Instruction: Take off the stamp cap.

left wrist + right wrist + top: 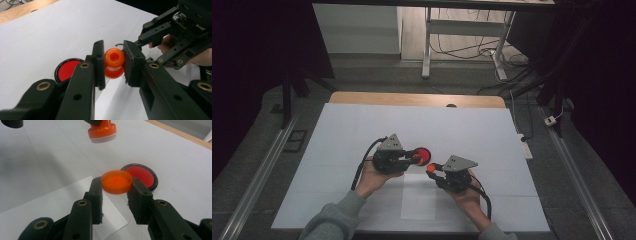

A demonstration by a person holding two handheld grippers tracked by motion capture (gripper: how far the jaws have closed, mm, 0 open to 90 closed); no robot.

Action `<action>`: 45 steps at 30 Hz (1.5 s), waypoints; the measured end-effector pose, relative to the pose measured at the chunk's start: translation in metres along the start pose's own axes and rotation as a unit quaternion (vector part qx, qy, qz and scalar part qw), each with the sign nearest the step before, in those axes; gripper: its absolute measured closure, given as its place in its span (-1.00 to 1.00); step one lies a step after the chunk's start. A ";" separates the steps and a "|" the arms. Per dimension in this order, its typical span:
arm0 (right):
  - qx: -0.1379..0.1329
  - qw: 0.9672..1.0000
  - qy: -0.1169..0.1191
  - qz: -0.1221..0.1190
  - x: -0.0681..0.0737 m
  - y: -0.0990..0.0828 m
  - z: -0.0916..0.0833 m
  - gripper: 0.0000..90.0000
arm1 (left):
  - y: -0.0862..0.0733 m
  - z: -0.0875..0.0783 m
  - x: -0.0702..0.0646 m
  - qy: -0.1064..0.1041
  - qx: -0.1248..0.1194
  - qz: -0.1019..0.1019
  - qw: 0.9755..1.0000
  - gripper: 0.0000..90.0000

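- High view is showing the person's two hands over a white worktop (362, 130), and each hand is holding one gripper.
- The left gripper (411, 157) is pointing toward the right gripper (433, 168), and the two tips are standing near each other.
- In the left gripper view, the left gripper (114, 62) is holding an orange stamp body (114, 63); its jaws are pressing on both sides of the knob-shaped part.
- In the right gripper view, this stamp body (102, 131) is hanging above the worktop with its wider whitish end facing down.
- The right gripper (117, 186) is clamping an orange cap (116, 182), and its jaws are closing on the cap's rim from two sides.
- The cap is turning its hollow side up, and it is staying apart from the stamp body.
- A round red ink pad in a black case (141, 177) is lying flat on the worktop, just behind the cap in this view.
- In the high view, the ink pad (422, 156) is lying beside the tip of the left gripper.
- A white sheet of paper (50, 202) is lying on the worktop under the right gripper.
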State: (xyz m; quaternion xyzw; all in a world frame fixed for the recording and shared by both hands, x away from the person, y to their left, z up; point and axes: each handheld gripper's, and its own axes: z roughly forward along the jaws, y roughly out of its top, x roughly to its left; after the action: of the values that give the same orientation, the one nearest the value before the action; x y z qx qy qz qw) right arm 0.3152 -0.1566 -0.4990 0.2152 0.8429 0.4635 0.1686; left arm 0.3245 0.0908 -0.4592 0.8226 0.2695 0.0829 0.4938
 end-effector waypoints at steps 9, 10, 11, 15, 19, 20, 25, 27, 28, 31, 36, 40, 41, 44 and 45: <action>0.000 1.000 -0.005 0.001 -0.001 -0.002 -0.002 0.46 | -0.001 0.003 -0.001 -0.003 0.005 -0.003 1.000 0.62; 0.000 1.000 -0.006 0.002 -0.001 -0.002 -0.002 0.46 | -0.001 0.003 -0.001 -0.003 0.006 -0.003 1.000 0.62; 0.000 1.000 -0.007 0.003 -0.002 -0.002 -0.003 0.46 | -0.001 0.004 -0.001 -0.004 0.007 -0.004 1.000 0.62; 0.000 1.000 -0.011 0.003 -0.003 -0.004 -0.004 0.45 | -0.001 0.004 -0.001 -0.003 0.007 -0.004 1.000 0.62; 0.002 1.000 -0.016 0.005 -0.005 -0.006 -0.007 0.45 | -0.002 0.004 -0.001 -0.004 0.008 -0.005 1.000 0.62; 0.000 1.000 -0.018 0.005 -0.006 -0.007 -0.008 0.45 | -0.002 0.005 -0.001 -0.004 0.009 -0.005 1.000 0.62; 0.005 1.000 -0.027 0.009 -0.011 -0.013 -0.016 0.45 | -0.003 0.005 -0.001 -0.005 0.012 -0.004 1.000 0.62; 0.005 0.999 -0.031 0.013 -0.014 -0.016 -0.020 0.45 | -0.003 0.005 -0.001 -0.004 0.012 -0.005 1.000 0.62; 0.003 0.999 -0.031 0.016 -0.015 -0.017 -0.022 0.45 | -0.003 0.005 0.000 -0.005 0.011 -0.006 1.000 0.62; 0.004 0.999 -0.034 0.021 -0.018 -0.020 -0.028 0.45 | -0.003 0.004 0.000 -0.003 0.009 -0.007 1.000 0.62; 0.003 0.999 -0.037 0.027 -0.020 -0.025 -0.035 0.45 | -0.003 0.003 0.002 -0.002 0.008 -0.009 1.000 0.62; 0.005 0.999 -0.041 0.029 -0.021 -0.028 -0.038 0.45 | -0.003 0.002 0.002 -0.001 0.006 -0.010 1.000 0.61; 0.005 0.999 -0.040 0.029 -0.021 -0.029 -0.039 0.45 | -0.003 0.002 0.002 0.000 0.006 -0.010 1.000 0.62; 0.005 0.999 -0.042 0.029 -0.022 -0.031 -0.041 0.45 | -0.003 0.001 0.003 0.001 0.006 -0.010 1.000 0.62; 0.007 0.999 -0.043 0.031 -0.023 -0.032 -0.043 0.45 | -0.003 0.001 0.003 0.001 0.006 -0.010 1.000 0.62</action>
State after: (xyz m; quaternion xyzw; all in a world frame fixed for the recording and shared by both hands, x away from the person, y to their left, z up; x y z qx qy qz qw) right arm 0.3074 -0.2142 -0.5026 0.2618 0.8312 0.4527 0.1886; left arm 0.3265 0.0928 -0.4628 0.8227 0.2783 0.0772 0.4896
